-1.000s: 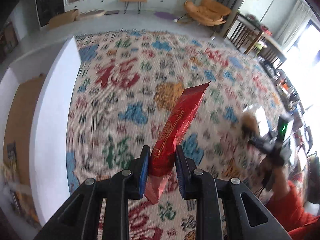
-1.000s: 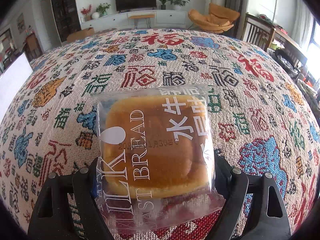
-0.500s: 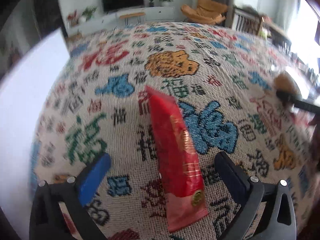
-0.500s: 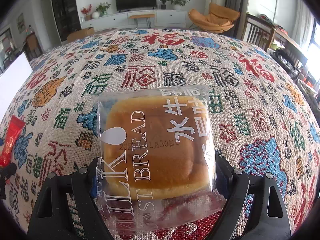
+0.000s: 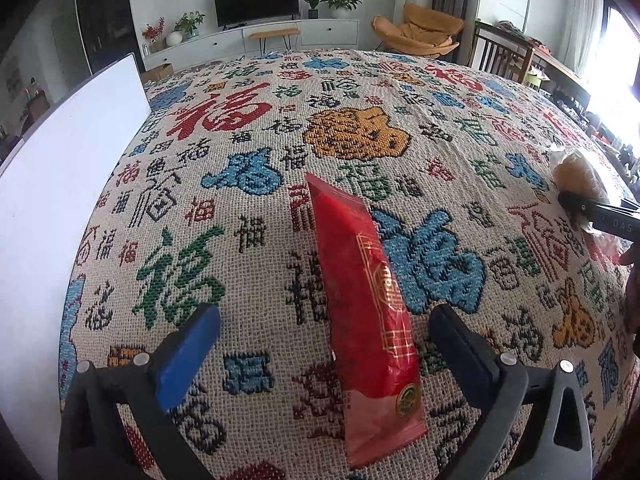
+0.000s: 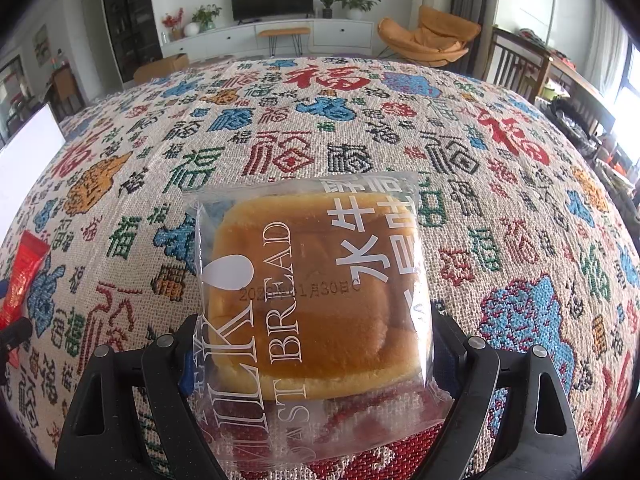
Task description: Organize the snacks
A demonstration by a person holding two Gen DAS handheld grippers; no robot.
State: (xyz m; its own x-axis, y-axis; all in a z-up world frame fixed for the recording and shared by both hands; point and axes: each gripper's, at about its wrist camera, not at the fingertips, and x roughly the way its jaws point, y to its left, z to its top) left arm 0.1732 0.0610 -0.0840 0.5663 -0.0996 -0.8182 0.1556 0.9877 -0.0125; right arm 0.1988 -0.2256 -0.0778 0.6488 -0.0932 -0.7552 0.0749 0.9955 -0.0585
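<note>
A long red snack packet [image 5: 368, 300] lies flat on the patterned tablecloth [image 5: 360, 128], pointing away from me. My left gripper [image 5: 324, 316] stands wide open around its near half, and neither pad touches it. My right gripper [image 6: 316, 324] is shut on a clear-wrapped milk toast bread packet [image 6: 316, 292], with a finger pressed against each side. In the left wrist view the bread packet [image 5: 576, 172] and the right gripper's finger [image 5: 592, 212] show at the far right edge. In the right wrist view the red packet [image 6: 24, 268] shows at the far left edge.
A white panel [image 5: 60, 184] stands upright along the cloth's left edge. A hand [image 5: 630, 280] shows at the right edge. Beyond the table are a TV unit, an orange chair and a wooden dining set.
My left gripper came down to the cloth, opened wide and let go of the red packet, which now lies flat. The right gripper and the bread have not moved.
</note>
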